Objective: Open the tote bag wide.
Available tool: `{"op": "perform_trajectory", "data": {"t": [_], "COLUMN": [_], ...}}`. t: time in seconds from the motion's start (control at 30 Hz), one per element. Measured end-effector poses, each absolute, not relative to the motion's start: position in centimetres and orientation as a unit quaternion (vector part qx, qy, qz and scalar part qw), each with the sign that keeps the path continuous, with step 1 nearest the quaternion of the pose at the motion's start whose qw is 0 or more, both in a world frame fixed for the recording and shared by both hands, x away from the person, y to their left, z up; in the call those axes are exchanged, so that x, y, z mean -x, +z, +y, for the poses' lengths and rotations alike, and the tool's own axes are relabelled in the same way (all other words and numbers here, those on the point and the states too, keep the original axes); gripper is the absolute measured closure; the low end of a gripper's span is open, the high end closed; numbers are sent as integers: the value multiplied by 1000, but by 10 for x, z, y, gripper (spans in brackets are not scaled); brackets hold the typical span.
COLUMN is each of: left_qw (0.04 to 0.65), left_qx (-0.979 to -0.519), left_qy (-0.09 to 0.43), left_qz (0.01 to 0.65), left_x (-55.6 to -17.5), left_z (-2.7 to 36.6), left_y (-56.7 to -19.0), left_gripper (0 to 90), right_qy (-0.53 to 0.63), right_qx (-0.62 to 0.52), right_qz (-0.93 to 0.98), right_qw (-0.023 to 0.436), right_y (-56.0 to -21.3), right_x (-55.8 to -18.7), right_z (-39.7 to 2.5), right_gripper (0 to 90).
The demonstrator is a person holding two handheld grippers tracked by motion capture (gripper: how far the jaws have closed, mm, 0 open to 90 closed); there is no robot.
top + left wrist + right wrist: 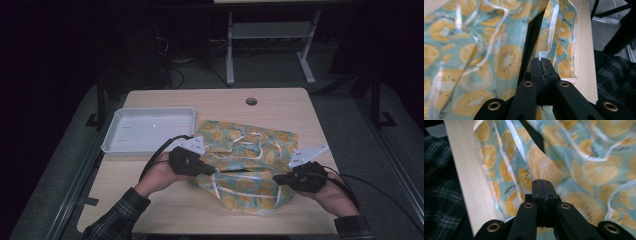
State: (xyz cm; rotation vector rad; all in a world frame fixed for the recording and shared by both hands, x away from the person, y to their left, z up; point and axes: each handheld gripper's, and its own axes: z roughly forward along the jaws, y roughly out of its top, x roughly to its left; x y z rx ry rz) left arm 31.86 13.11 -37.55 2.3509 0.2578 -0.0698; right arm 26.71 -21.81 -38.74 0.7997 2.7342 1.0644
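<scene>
That fruit-print bag point(247, 167) just right of the white tray point(150, 131) on the bench looks thin, floppy and slippery, so both the left gripper point(541, 61) and right gripper point(541, 182) are clamped tight on its white-edged rim.

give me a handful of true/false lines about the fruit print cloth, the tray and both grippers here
1. The fruit-print cloth lies crumpled on the wooden table. True.
2. The white tray holds a pile of fruit. False: it looks empty.
3. The left gripper has its jaws wide open above the cloth. False: the jaws are closed, pinching a white-trimmed edge of the cloth.
4. The right gripper has its jaws closed against the cloth. True.
5. The tray sits on the person's right side of the table. False: it sits at the left, beyond the left gripper.
</scene>
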Motion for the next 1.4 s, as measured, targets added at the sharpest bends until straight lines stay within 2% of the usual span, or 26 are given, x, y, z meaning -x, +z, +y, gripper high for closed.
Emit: {"op": "perform_trajectory", "data": {"t": [0.33,0.63,1.2,1.27,1.4], "left_qw": [337,305,247,247,261], "left_qx": [-936,-947,-966,-966,-961], "left_qy": [-43,-42,-24,-21,-28], "left_qz": [91,88,78,78,84], "left_x": [-303,-303,-301,-300,-301], "left_z": [125,119,111,111,116], "left_y": [-402,-419,-443,-443,-435], "left_gripper": [897,897,888,877,797], "right_qy": [321,291,256,257,261], "right_qx": [-260,-256,-245,-241,-253], "right_qz": [911,922,935,936,931], "right_qw": [10,-6,-13,-10,-10], "right_y": [-414,-434,-451,-451,-445], "right_x": [-252,-254,-255,-255,-253], "right_z": [-213,-205,-193,-194,-197], "right_gripper": [893,893,878,859,799]}}
